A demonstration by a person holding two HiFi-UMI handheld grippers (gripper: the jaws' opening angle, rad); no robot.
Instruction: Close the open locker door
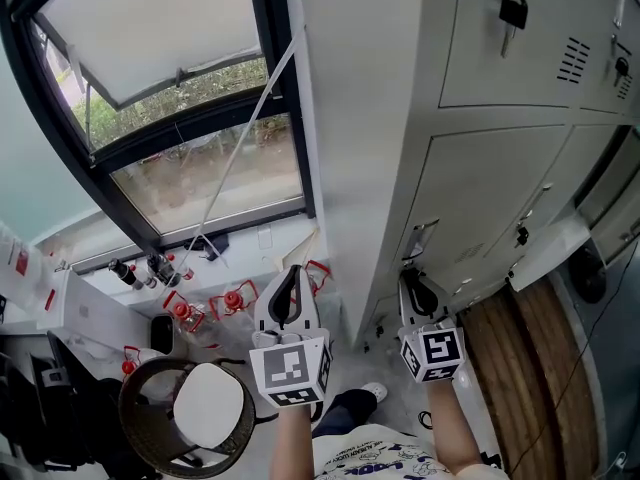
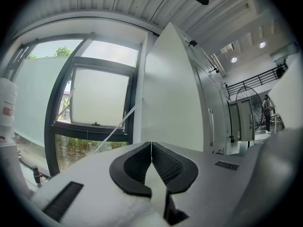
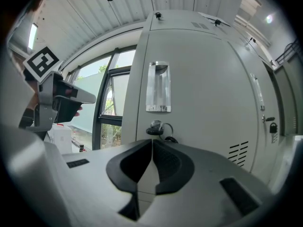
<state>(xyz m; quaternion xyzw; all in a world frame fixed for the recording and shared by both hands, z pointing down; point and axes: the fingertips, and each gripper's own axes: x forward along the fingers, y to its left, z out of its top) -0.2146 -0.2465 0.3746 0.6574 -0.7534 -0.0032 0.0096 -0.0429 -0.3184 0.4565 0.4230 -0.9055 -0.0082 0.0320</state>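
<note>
A bank of grey lockers (image 1: 480,168) fills the right of the head view. Farther along the row, a pale door panel (image 1: 555,248) juts out from it, standing open. My right gripper (image 1: 410,280) is shut and empty, its tip close to a shut locker door beside a recessed handle (image 1: 420,238). In the right gripper view that shut door shows its handle recess (image 3: 157,93) and a key in the lock (image 3: 156,128), just beyond my shut right gripper (image 3: 151,142). My left gripper (image 1: 290,273) is shut and empty too, pointing at the lockers' side panel (image 2: 173,98).
A dark-framed window (image 1: 190,158) takes up the left. Below it are several red-capped bottles (image 1: 185,313) and a round dark basket (image 1: 150,433) with a white disc in it. A padlock (image 1: 513,10) hangs on an upper door. Wooden flooring (image 1: 520,338) runs along the lockers.
</note>
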